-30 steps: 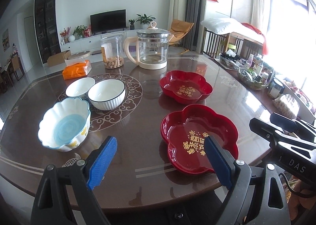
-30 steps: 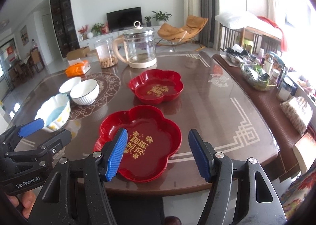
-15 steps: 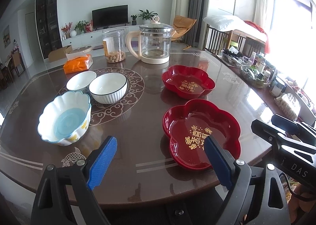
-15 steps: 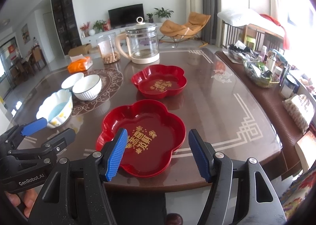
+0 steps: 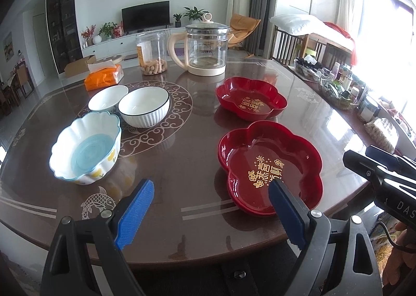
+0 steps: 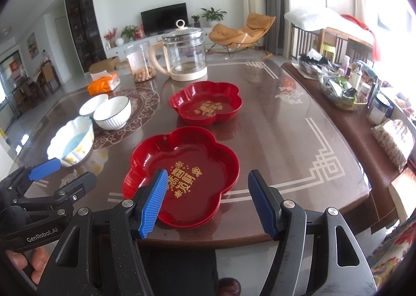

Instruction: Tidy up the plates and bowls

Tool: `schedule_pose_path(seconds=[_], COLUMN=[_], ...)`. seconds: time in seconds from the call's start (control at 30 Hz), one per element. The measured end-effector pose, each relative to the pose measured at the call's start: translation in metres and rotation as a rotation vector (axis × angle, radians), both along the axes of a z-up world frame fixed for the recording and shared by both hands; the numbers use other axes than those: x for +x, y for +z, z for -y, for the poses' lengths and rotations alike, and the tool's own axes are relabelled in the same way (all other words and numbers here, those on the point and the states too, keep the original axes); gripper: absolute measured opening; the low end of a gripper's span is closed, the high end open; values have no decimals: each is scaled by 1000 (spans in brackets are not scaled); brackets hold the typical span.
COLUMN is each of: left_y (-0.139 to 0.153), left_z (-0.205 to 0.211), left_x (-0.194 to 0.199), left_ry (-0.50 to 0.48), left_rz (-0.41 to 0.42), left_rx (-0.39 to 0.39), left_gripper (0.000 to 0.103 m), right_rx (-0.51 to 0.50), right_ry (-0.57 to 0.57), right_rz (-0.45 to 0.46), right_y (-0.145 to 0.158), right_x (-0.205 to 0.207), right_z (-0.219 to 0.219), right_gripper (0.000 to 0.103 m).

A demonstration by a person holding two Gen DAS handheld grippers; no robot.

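Two red flower-shaped plates sit on the brown table: a near plate [image 5: 270,166] [image 6: 182,173] and a far plate [image 5: 251,102] [image 6: 206,106]. On the left stand a scalloped bowl with a blue inside [image 5: 87,148] [image 6: 71,141], a ribbed white bowl [image 5: 144,106] [image 6: 112,112] and a small white bowl [image 5: 108,98] [image 6: 92,104]. My left gripper [image 5: 210,212] is open and empty above the table's front edge, between the scalloped bowl and the near plate. My right gripper [image 6: 208,202] is open and empty over the near plate's front rim.
A glass kettle [image 5: 206,49], a jar of peanuts [image 5: 152,53] and an orange tissue pack [image 5: 104,76] stand at the back of the table. A side bench with baskets and bottles [image 6: 345,88] runs along the right.
Both grippers have moved slightly forward and up over the table; the plates and bowls sit lower and larger in view. Nothing was taken hold of.
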State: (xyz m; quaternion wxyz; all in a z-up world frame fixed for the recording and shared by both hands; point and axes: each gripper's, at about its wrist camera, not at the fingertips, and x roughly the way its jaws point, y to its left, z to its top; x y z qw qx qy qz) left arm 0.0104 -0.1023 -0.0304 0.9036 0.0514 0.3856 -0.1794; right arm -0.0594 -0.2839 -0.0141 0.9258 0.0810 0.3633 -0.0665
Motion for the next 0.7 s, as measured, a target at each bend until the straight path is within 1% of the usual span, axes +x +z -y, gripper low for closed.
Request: schedule_pose_path(seconds=[0.17, 0.7], left_y=[-5, -13], left_z=[0, 6], left_x=[4, 6], left_ry=[2, 4], left_rz=[-28, -36], left_rx=[-2, 53], left_gripper=[89, 89], right_rx=[3, -15], right_ry=[1, -12], right_rz=[-15, -48], right_y=[-1, -7], right_x=[1, 4], right_z=[6, 10], right_gripper=[68, 68])
